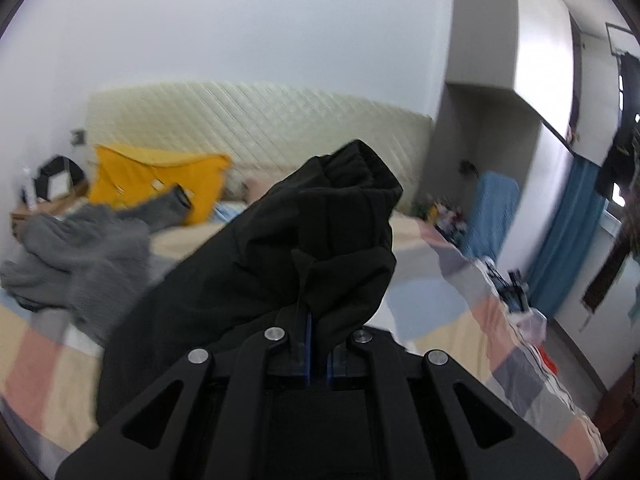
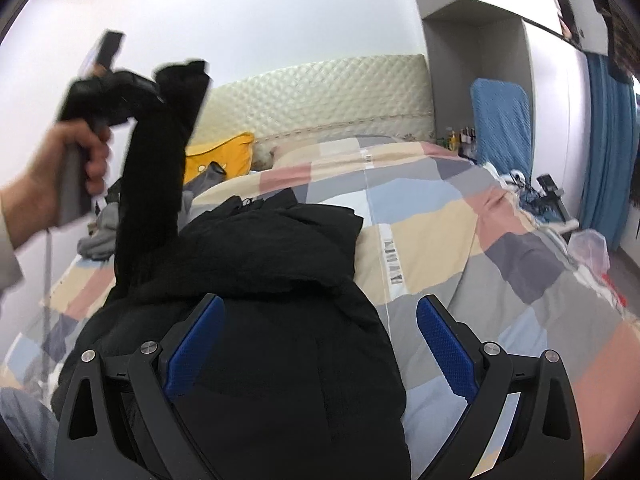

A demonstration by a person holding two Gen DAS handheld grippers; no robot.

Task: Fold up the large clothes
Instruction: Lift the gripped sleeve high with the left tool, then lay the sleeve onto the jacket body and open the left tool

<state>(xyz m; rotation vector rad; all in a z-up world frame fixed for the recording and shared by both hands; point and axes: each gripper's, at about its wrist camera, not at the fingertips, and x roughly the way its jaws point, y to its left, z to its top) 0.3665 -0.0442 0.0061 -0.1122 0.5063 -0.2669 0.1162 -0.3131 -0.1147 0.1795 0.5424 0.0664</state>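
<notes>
the left gripper [image 2: 160, 92] has its jaws clenched on the sleeve [image 1: 320, 232] of the black jacket [image 2: 260, 280], lifted above the bed [image 2: 460, 240]. the jacket's body lies under the right gripper [image 2: 316, 344], whose jaws are released.

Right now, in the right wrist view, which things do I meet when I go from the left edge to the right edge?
Person's hand holding the left gripper → lifted black sleeve → yellow pillow → quilted headboard → blue covered chair → blue curtain.
</notes>
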